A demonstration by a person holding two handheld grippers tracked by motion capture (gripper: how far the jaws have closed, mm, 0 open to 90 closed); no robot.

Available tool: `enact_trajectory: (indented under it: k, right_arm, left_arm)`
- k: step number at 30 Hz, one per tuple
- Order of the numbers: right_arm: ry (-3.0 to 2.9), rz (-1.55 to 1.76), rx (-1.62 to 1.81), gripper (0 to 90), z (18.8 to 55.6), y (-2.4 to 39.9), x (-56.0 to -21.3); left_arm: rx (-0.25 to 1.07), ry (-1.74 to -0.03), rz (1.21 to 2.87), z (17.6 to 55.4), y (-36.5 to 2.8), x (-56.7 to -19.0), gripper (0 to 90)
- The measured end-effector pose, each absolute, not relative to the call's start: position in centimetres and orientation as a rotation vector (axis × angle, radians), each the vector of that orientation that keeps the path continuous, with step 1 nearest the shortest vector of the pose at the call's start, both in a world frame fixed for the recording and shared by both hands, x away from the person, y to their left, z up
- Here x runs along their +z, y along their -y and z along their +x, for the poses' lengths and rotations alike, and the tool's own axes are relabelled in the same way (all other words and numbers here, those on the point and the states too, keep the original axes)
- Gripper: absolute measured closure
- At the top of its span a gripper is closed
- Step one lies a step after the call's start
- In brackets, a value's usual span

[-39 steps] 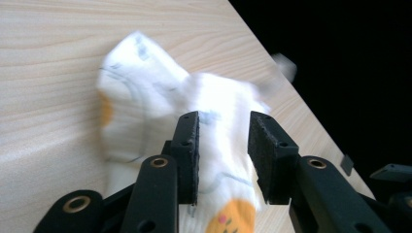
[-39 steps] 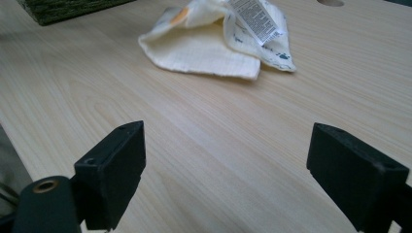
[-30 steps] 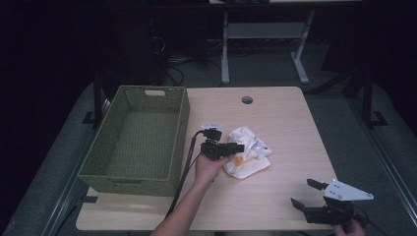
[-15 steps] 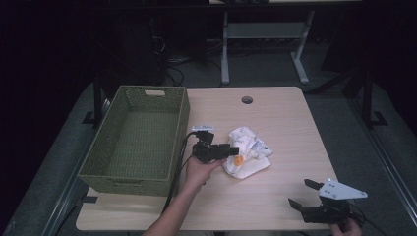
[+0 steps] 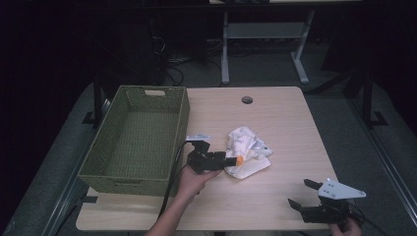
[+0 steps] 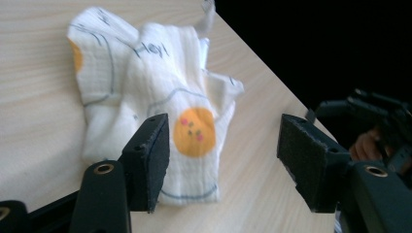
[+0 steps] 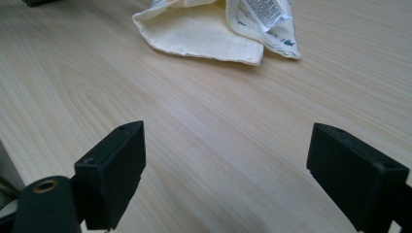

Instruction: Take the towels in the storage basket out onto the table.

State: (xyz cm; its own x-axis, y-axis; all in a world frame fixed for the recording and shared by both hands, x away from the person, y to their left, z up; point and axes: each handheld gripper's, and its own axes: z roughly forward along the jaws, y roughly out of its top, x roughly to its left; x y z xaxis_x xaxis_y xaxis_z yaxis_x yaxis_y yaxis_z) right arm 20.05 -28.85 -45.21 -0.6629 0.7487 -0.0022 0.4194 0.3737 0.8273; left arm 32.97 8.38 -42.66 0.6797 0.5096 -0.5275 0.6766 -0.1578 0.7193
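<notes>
pulled nearer the person, left tongs gape at the cloth's edge; right tongs spread, well apart.

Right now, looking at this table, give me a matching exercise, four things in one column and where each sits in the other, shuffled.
Things:
1. green woven basket
2. crumpled white printed cloth
3. left gripper
4. right gripper

Places:
A. near right corner of the table, jaws open
B. table's left side
C. middle of the table
D. at the cloth's near-left edge, jaws open

Pairs: 1-B, 2-C, 3-D, 4-A
</notes>
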Motion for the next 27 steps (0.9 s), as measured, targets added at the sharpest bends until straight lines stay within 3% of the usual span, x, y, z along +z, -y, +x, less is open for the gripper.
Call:
enact_trajectory:
  k: [27]
  right_arm:
    - [-2.275,1.014,1.168,13.8,20.0,28.5,-45.2]
  left_arm:
    - [-0.195,-0.880,1.840,29.2,-10.2,-44.1,34.0]
